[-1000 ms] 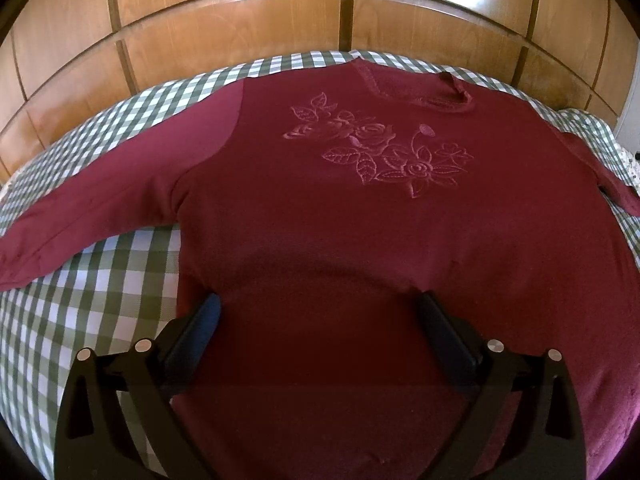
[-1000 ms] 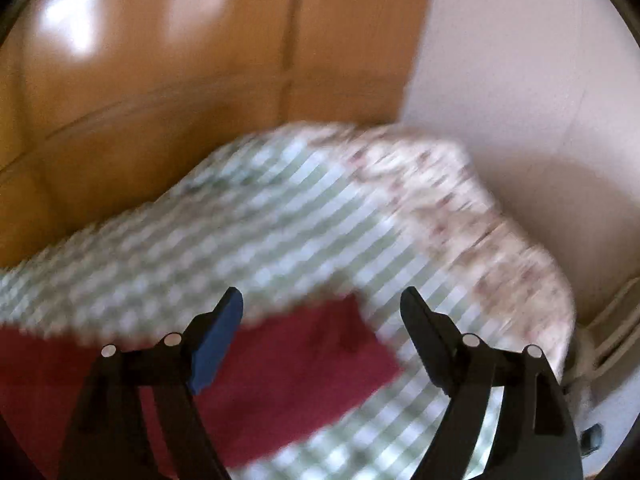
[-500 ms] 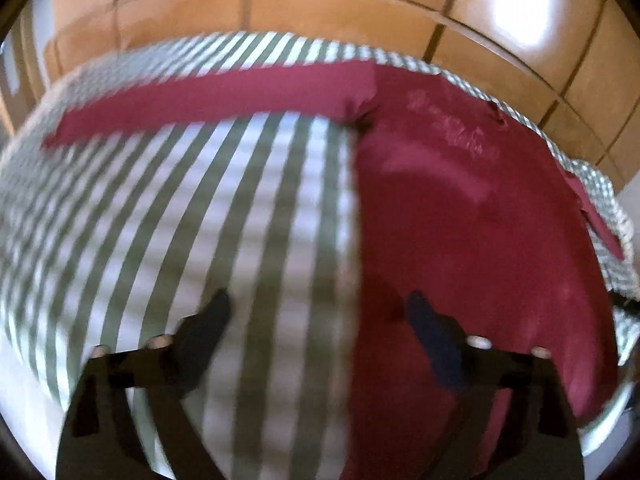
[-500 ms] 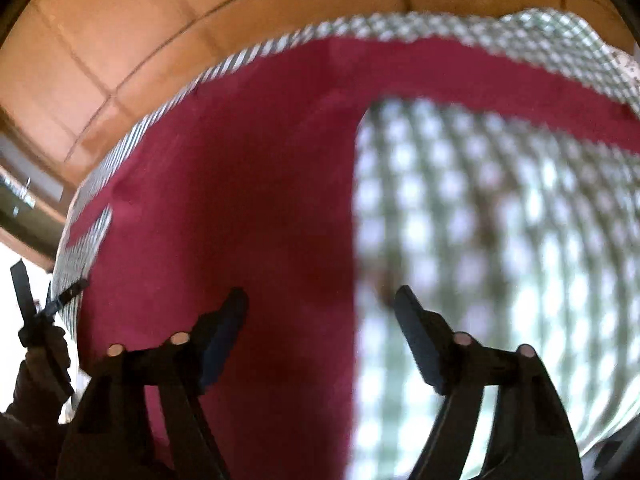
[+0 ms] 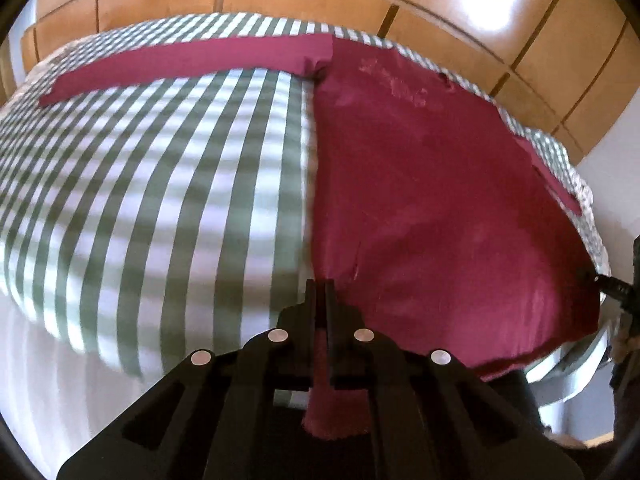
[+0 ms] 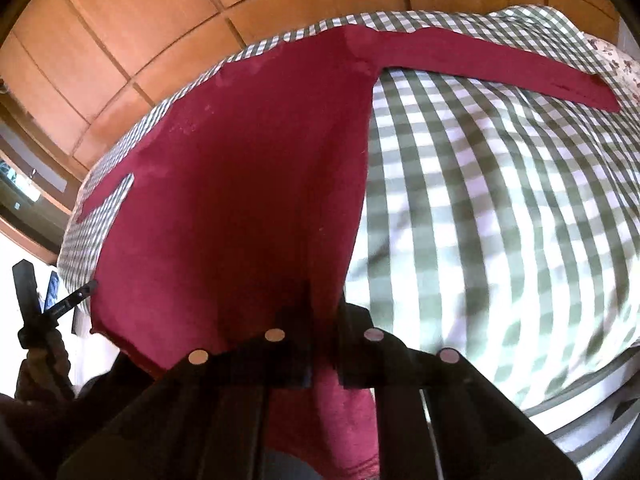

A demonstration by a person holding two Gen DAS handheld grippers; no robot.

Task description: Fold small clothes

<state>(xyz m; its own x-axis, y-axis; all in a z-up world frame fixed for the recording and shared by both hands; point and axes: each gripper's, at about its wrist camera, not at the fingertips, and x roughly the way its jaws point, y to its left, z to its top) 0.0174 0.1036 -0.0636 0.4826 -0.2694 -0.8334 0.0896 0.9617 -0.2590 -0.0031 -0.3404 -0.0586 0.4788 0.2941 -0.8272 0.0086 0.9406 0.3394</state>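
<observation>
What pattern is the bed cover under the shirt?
Green-and-white check bed cover, sharpest in the right wrist view.

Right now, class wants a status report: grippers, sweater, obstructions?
Left gripper shut on sweater hem corner. Right gripper shut on opposite corner. Sweater flat on checked bedcover, sleeves outspread. No obstruction seen.

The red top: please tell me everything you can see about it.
The red top is a dark red, long-sleeved garment of soft-looking fabric with a raised flower pattern on the chest. It lies flat, front up, on a green-checked cover, both sleeves spread outward. The left gripper and right gripper have just closed, each pinching one corner of its hem at the bed's near edge.
</observation>
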